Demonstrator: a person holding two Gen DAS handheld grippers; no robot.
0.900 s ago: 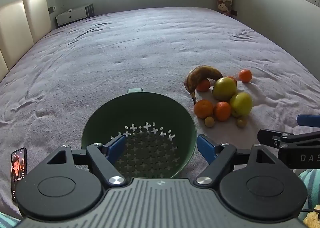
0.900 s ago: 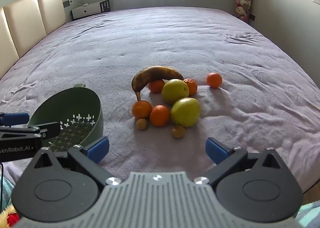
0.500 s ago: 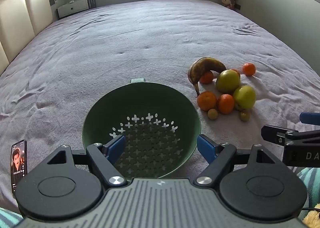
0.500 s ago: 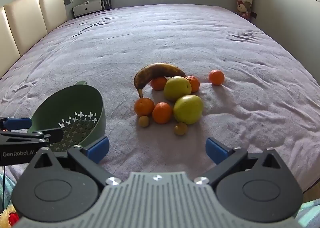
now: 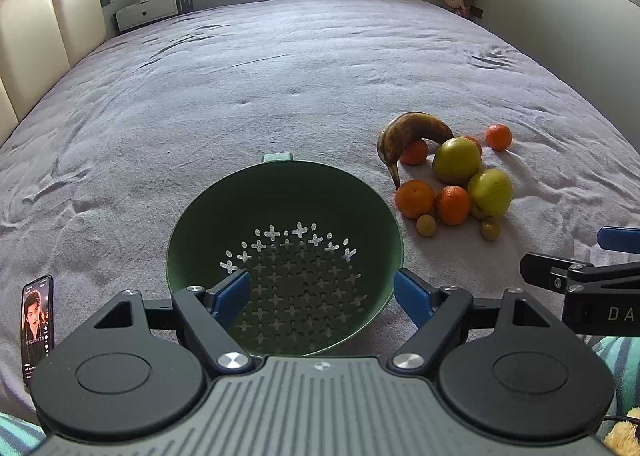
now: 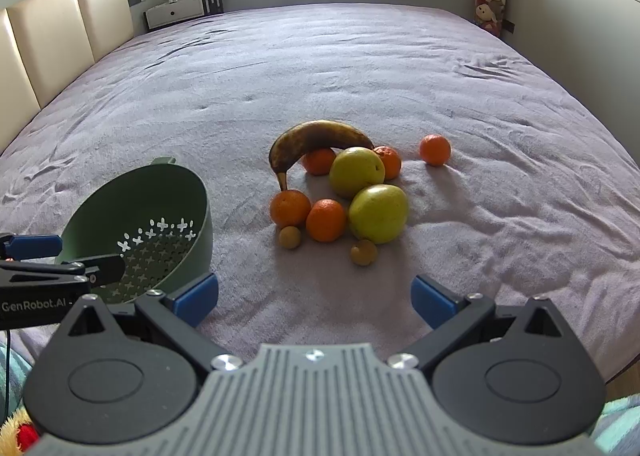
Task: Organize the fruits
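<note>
Both claws [image 5: 322,298] [image 6: 314,298] wide apart, empty; perforated green plastic colander [image 5: 200,248] w/ round fruit [image 6: 378,213] on fuzzy blanket [image 6: 360,76].

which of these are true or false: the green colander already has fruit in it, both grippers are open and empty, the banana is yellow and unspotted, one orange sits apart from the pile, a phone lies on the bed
1. The green colander already has fruit in it. False: it is empty; all the fruit lies on the bed.
2. The left gripper and right gripper are open and empty. True.
3. The banana is yellow and unspotted. False: it is mostly brown.
4. One orange sits apart from the pile. True.
5. A phone lies on the bed. True.
</note>
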